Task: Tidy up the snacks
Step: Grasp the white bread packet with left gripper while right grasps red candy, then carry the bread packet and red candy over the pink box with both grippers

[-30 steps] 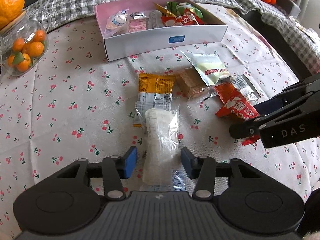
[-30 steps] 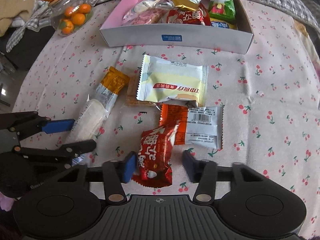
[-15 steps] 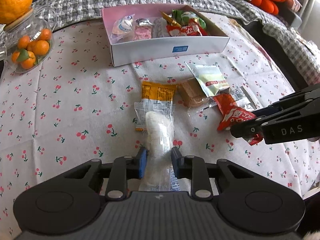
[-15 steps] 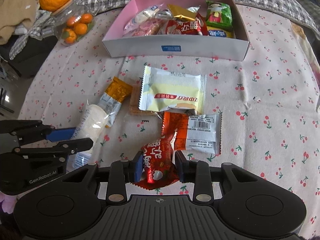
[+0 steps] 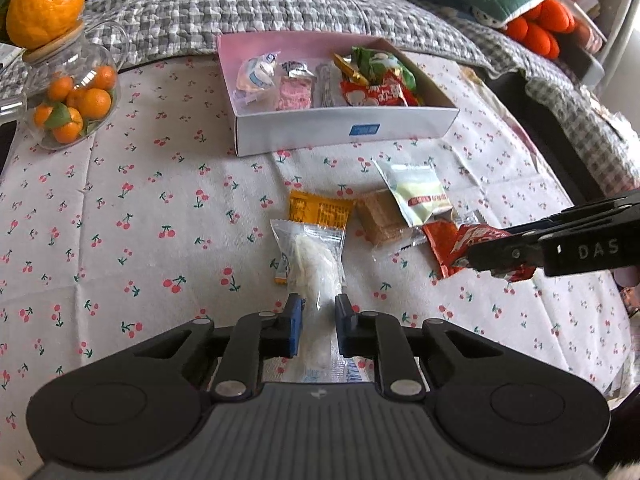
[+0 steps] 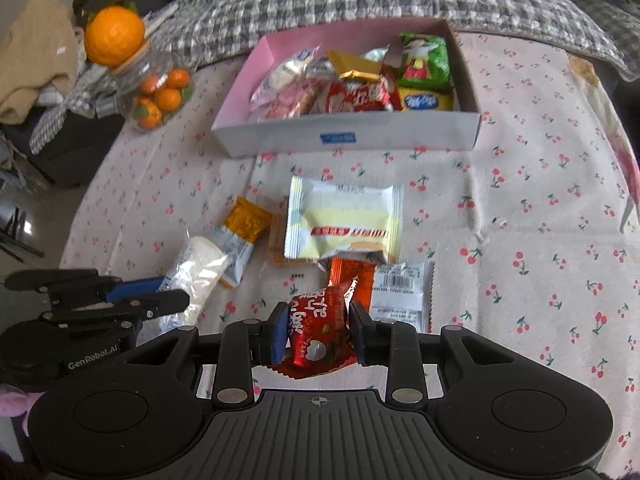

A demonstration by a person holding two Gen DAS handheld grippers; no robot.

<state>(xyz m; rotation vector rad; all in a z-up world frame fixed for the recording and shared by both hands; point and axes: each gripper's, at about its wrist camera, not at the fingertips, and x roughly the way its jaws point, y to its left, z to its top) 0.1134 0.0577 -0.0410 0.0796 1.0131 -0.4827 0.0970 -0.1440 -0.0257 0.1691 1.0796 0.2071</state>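
Note:
My left gripper [image 5: 318, 312] has its jaws closing on the near end of a clear packet with a white snack [image 5: 318, 256], the pads pressing its sides; the packet lies on the cherry-print cloth. My right gripper [image 6: 318, 320] is shut on a red packet [image 6: 316, 312], held a little above the cloth. The pink-lined white box [image 5: 344, 132] at the back holds several snacks. Between box and grippers lie an orange packet [image 5: 320, 210], a brown wafer pack [image 5: 380, 218], a pale yellow packet [image 6: 344, 220] and an orange-and-white packet [image 6: 400, 288].
A glass jar of small oranges [image 5: 68, 108] with a large orange [image 5: 44, 4] on its lid stands at the far left. A grey checked blanket [image 5: 280, 8] lies behind the box. The table drops off at the right edge.
Both grippers went from open around their packets to shut on them. The right one has risen a little, with the red packet lifted off the orange-and-white one.

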